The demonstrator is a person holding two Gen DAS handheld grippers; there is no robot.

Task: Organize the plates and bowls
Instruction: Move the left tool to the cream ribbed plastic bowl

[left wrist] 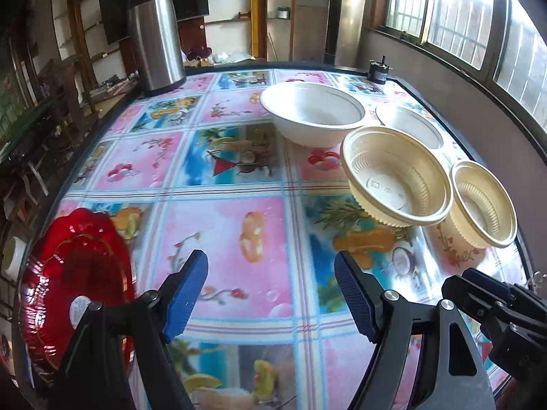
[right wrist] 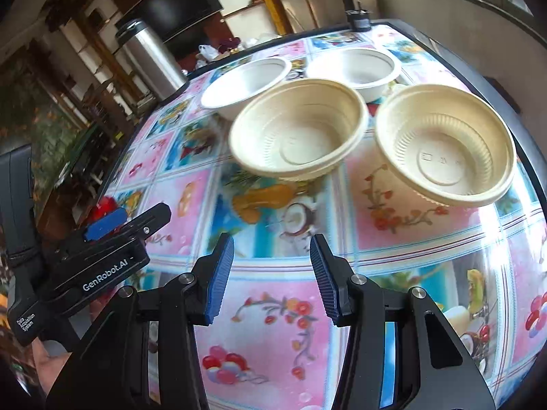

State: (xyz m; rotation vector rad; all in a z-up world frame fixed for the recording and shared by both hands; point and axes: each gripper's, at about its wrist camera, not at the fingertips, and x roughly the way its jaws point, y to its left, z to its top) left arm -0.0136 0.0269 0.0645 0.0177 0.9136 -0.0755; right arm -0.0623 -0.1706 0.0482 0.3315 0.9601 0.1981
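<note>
Two white bowls (left wrist: 312, 112) (left wrist: 412, 124) stand at the far side of the table, and two cream ribbed bowls (left wrist: 396, 176) (left wrist: 483, 203) stand nearer on the right. A red glass plate (left wrist: 68, 280) lies at the near left edge. My left gripper (left wrist: 270, 297) is open and empty above the tablecloth, right of the plate. My right gripper (right wrist: 271, 276) is open and empty, short of the cream bowls (right wrist: 297, 130) (right wrist: 444, 150). The white bowls (right wrist: 246, 85) (right wrist: 355, 68) lie beyond them.
A steel thermos jug (left wrist: 155, 37) stands at the far left corner of the table (left wrist: 222, 222). A small dark object (left wrist: 377, 70) sits at the far edge. A window wall runs along the right. The left gripper's body (right wrist: 85, 256) shows left in the right wrist view.
</note>
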